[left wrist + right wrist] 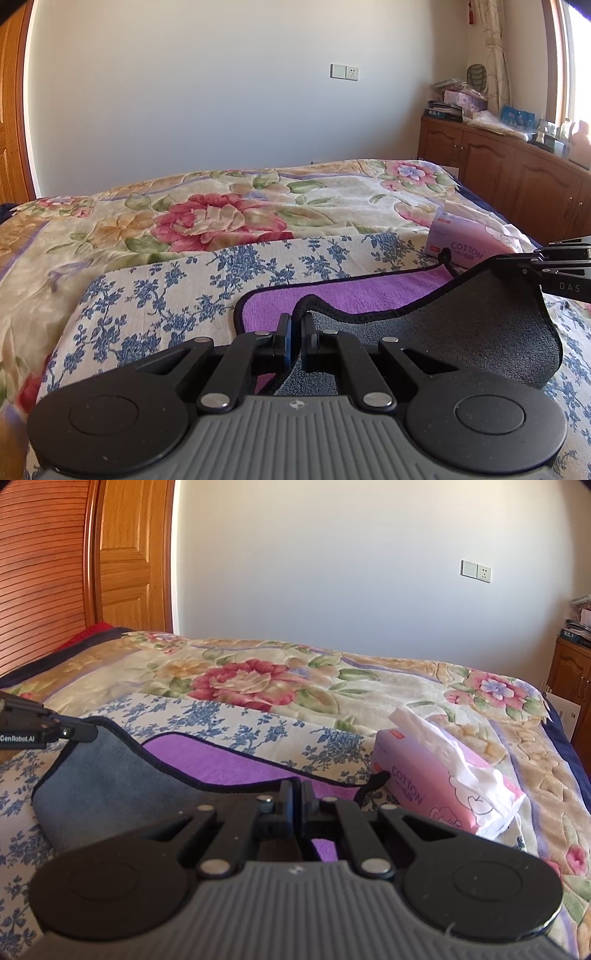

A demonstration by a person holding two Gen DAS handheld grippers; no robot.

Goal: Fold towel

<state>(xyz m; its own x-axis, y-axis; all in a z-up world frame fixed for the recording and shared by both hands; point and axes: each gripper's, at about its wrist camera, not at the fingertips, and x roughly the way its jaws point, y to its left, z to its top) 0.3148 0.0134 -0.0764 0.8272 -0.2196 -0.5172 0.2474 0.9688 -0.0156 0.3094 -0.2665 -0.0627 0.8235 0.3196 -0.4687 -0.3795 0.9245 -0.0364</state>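
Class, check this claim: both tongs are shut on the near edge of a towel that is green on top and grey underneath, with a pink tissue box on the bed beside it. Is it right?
Not quite: the towel is purple, not green, as the left wrist view shows. The rest stands: left tongs and right tongs are shut on its lifted edge, grey underside showing, with the pink tissue box beside it.

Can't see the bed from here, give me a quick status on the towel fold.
Left gripper and right gripper both shut on towel, near edge lifted, grey side up. Tissue box just beyond it.
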